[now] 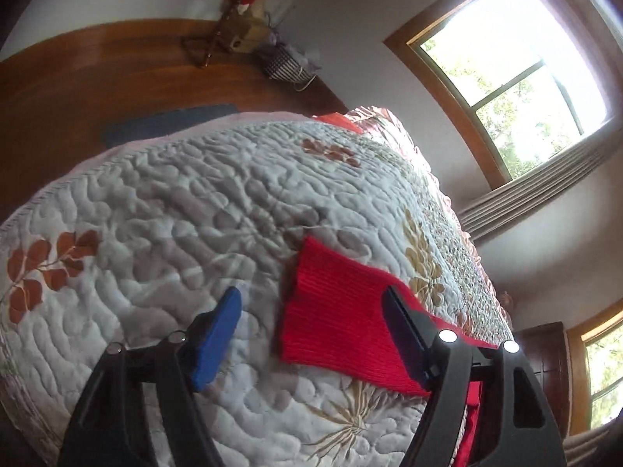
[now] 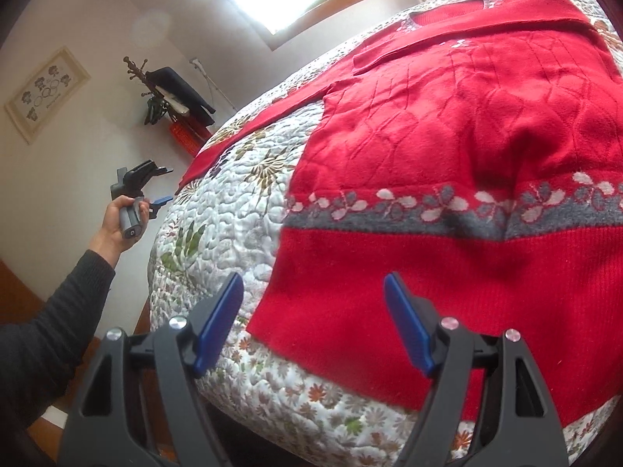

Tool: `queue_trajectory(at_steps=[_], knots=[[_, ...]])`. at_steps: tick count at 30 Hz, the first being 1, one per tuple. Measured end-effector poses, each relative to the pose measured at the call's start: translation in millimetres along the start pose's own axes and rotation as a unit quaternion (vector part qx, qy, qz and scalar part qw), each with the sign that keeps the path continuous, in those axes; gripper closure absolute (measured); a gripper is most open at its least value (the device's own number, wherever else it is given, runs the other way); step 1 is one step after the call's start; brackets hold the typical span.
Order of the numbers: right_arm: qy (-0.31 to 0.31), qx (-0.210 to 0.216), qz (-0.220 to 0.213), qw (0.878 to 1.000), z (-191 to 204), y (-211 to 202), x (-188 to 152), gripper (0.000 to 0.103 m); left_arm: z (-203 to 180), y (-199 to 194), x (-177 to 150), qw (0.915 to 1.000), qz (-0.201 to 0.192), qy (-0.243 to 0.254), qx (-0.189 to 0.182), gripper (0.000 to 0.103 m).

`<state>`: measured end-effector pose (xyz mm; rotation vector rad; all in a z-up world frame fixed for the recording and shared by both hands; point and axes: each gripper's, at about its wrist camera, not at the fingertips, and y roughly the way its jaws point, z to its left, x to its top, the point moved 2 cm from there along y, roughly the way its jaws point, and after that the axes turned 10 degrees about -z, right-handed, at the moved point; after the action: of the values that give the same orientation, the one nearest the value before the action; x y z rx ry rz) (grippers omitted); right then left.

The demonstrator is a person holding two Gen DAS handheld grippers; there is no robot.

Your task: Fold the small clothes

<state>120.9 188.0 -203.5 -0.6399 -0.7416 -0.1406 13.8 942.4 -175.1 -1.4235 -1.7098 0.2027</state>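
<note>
Sweater (image 2: pixel 447 124) lies flat on the quilt (image 2: pixel 218 210); hem just ahead of my spread-wide right gripper (image 2: pixel 313 323), nearer than my left, also released

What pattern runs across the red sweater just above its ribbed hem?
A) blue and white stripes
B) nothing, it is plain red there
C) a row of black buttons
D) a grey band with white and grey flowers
D: in the right wrist view, the red sweater lying on the quilt has a grey band with white and grey flowers above its ribbed hem.
</note>
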Motion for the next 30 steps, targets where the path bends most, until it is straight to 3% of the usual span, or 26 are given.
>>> queue_trajectory(at_steps=[7, 13, 15, 19, 23, 30], knots=[[-0.016, -0.004, -0.004, 1.0, 21, -7, -1, 0.029, -16, 13, -9, 0.9968, 0.025, 0.074, 0.016, 0.031], [-0.012, -0.003, 0.002, 1.0, 24, -6, -5, 0.029, -22, 19, -8, 0.9925, 0.051, 0.104, 0.039, 0.06], [-0.014, 0.001, 0.003, 1.0, 27, -6, -7, 0.029, -24, 16, -6, 0.993, 0.057, 0.101, 0.023, 0.083], [-0.014, 0.007, 0.006, 1.0, 30, -5, -10, 0.029, -29, 17, -8, 0.9915, 0.064, 0.109, 0.03, 0.087], [-0.012, 0.008, 0.004, 1.0, 31, -8, -11, 0.029, -36, 7, -3, 0.994, 0.048, 0.097, 0.011, 0.099], [-0.002, 0.01, 0.002, 1.0, 25, -12, -11, 0.029, -100, -22, 10, 0.993, 0.012, 0.112, -0.037, 0.101]])
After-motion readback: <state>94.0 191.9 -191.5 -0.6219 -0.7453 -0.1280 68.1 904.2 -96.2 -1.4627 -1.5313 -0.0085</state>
